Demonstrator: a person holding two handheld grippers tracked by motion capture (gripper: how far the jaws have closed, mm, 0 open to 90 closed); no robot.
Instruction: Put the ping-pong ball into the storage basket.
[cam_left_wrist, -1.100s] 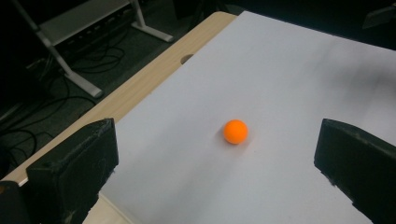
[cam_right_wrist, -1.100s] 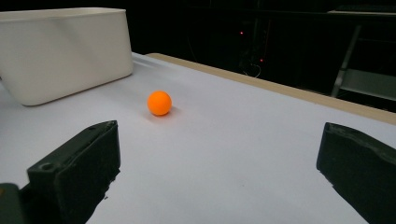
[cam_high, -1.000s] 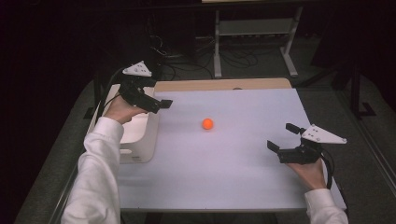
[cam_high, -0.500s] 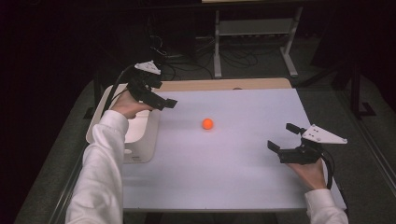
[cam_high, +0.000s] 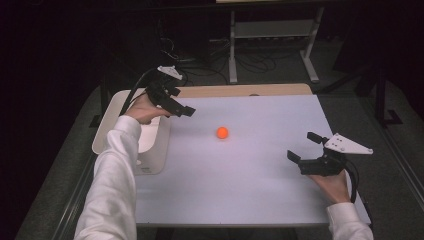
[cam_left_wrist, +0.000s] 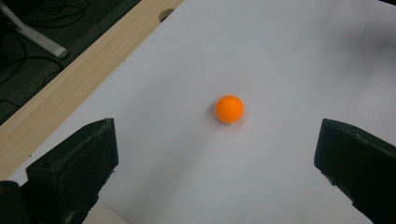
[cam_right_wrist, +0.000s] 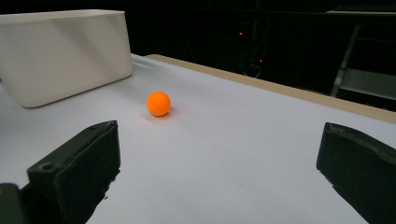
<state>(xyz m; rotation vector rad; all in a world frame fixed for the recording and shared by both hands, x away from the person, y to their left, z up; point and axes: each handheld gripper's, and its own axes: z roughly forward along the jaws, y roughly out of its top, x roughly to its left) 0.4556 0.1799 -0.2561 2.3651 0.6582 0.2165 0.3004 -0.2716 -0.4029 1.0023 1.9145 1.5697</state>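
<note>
Orange ball (cam_high: 222, 132) alone mid white tabletop (cam_high: 250, 190), touching nothing. White bin (cam_high: 150, 150) at left edge, inside hidden by sleeve. Left gripper (cam_high: 181, 109) above bin, jaws spread. Right gripper (cam_high: 306, 149) near right edge, spread, empty.

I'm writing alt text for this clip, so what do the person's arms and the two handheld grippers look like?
Both arms wear long white sleeves. The left gripper and right gripper are matte black, each with two blocky, squared jaws. Each carries a pale grey three-cornered plate on top, dotted with small holes. A black cable trails from the left gripper, and another loops by the right hand.
</note>
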